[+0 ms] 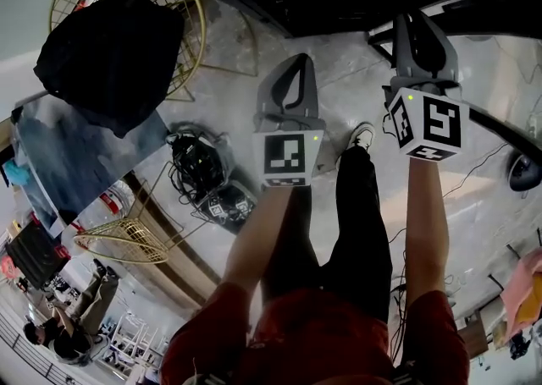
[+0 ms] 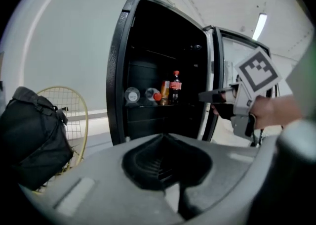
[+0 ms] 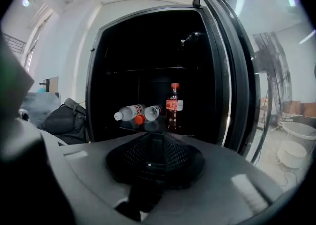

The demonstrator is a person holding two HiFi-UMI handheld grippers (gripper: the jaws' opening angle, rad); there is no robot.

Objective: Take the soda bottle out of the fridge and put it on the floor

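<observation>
No print is legible; the soda bottle's (image 3: 173,116) red label (image 3: 174,106) is too blurred to read.

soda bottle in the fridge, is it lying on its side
No, the soda bottle stands upright in the fridge, beside clear bottles lying flat.

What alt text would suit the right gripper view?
An open black fridge holds an upright soda bottle, with two clear bottles lying on their sides to its left. The right gripper, its tongs holding nothing, fills the foreground.
</observation>
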